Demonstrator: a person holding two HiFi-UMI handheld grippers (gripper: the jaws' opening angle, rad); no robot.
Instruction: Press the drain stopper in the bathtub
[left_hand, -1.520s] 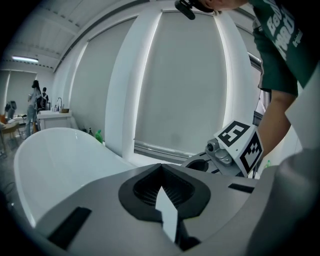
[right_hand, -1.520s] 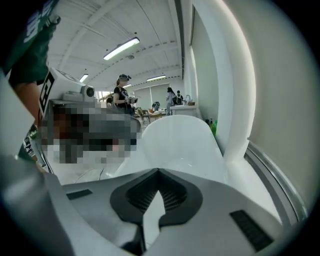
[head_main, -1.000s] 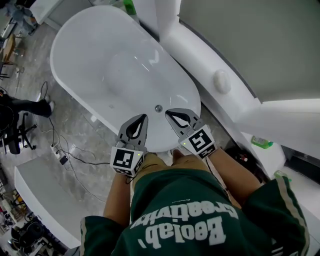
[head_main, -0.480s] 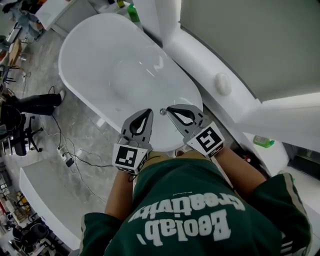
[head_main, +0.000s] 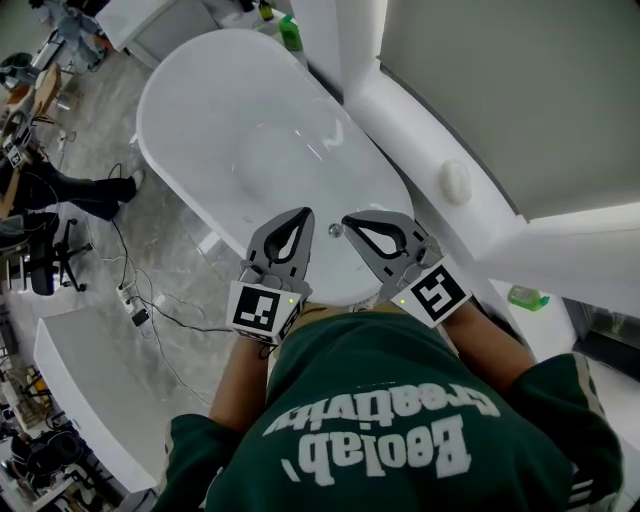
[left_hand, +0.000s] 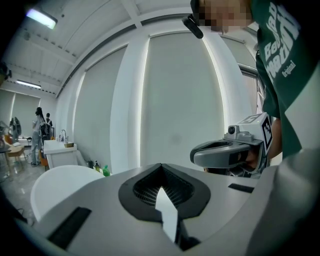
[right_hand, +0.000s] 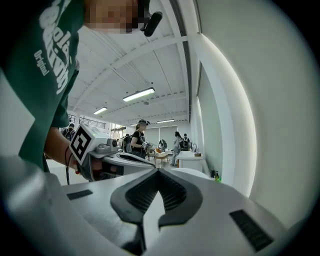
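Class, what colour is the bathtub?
White: the bathtub shows best in the head view.

The person holds both arms forward and down in front of the chest, bare forearms (head_main: 236, 388) coming out of green sleeves (head_main: 190, 455). The left gripper (head_main: 304, 213) and the right gripper (head_main: 347, 219) lie side by side, near each other but apart. Their tips angle slightly toward one another and their marker cubes (head_main: 262, 310) sit nearest the body. Each gripper's jaws are closed tip to tip with nothing between them.
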